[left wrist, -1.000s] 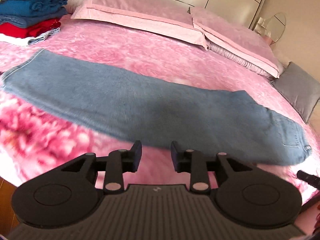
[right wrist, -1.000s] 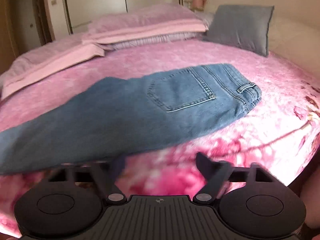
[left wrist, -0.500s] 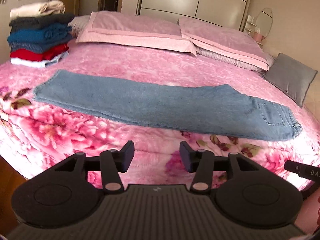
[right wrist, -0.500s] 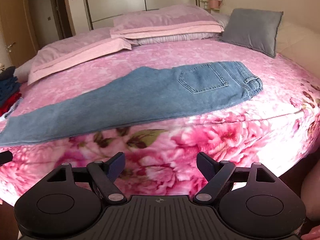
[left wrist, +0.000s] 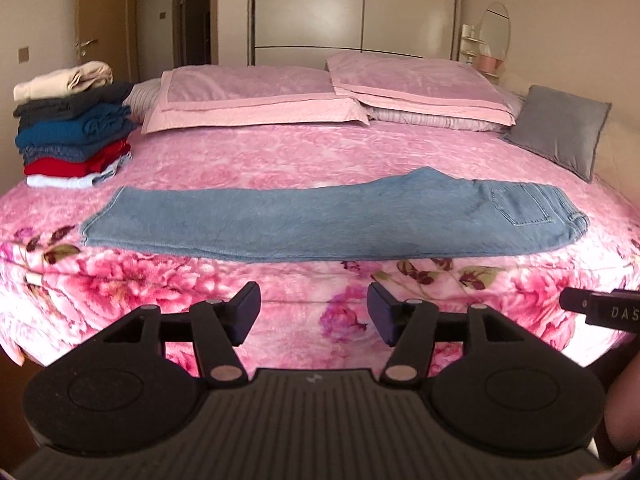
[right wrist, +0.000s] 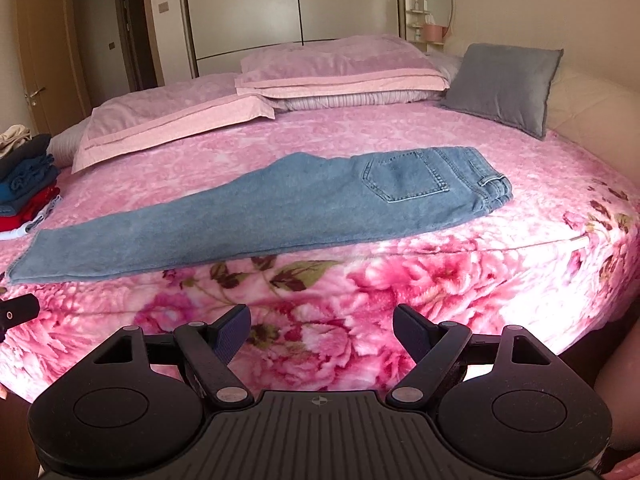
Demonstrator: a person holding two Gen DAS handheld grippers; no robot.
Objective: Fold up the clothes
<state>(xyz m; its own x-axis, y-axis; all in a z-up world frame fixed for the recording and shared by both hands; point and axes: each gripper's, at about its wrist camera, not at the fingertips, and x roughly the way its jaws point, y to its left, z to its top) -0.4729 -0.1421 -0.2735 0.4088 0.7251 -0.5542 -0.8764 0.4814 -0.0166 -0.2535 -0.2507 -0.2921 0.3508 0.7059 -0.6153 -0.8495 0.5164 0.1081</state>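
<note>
A pair of blue jeans (left wrist: 320, 220) (right wrist: 280, 216) lies folded lengthwise, leg on leg, across the near part of the pink floral bed (left wrist: 280, 152) (right wrist: 360, 136). Its waist and back pocket are at the right, the hems at the left. My left gripper (left wrist: 314, 310) is back from the bed's edge, its jaws opening with nothing between them. My right gripper (right wrist: 322, 326) also stands open and empty, short of the bed's edge. The tip of the right gripper (left wrist: 600, 310) shows at the right edge of the left wrist view.
A stack of folded clothes (left wrist: 68, 128) (right wrist: 24, 184) sits at the bed's far left corner. Pink pillows (left wrist: 340, 92) (right wrist: 280, 84) and a grey cushion (left wrist: 560, 130) (right wrist: 504, 84) line the head of the bed. Wardrobe doors (left wrist: 352, 12) and a round mirror (left wrist: 494, 30) stand behind.
Both grippers have pulled back and up from the jeans, away from the bed's edge. The left gripper's jaws have widened. The jeans stay flat on the bed.
</note>
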